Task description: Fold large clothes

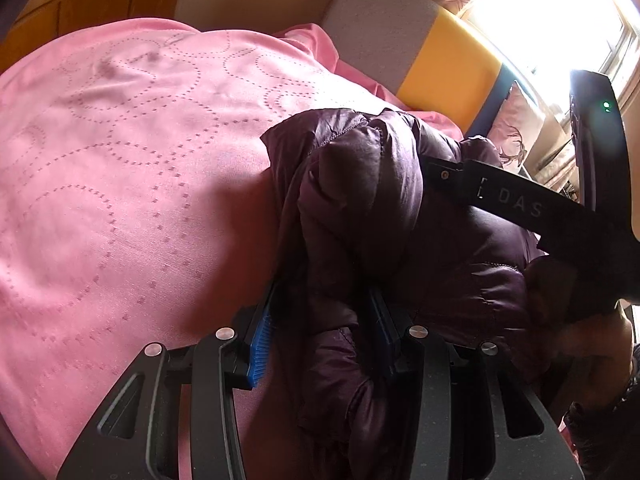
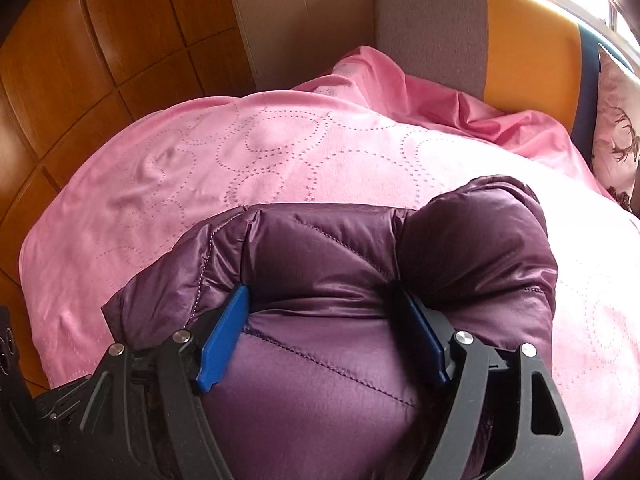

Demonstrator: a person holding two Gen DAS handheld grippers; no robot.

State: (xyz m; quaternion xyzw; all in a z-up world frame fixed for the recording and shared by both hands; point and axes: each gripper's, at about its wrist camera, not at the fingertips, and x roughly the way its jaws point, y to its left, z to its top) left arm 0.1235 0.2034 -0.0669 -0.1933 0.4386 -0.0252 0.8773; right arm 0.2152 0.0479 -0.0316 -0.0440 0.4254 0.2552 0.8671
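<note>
A puffy dark purple quilted jacket [image 2: 328, 264] lies bunched on the pink bedspread [image 2: 280, 152]. My right gripper [image 2: 326, 340] straddles a thick fold of it. The blue pads [image 2: 222, 340] stand wide on either side of the fold and do not squeeze it. In the left wrist view the jacket [image 1: 360, 184] hangs in a dark heap to the right. My left gripper [image 1: 320, 338] is shut on a bunched strip of it that runs between the blue pads [image 1: 260, 344]. One black finger [image 1: 472, 184] of the right gripper reaches into the heap from the right.
The pink dotted bedspread [image 1: 120, 160] covers the bed. A grey, yellow and blue headboard [image 2: 480, 32] stands at the far end, with a deer-print cushion [image 2: 618, 132] beside it. Orange wooden panels [image 2: 80, 60] line the left side. A bright window [image 1: 560, 12] with curtains is at the right.
</note>
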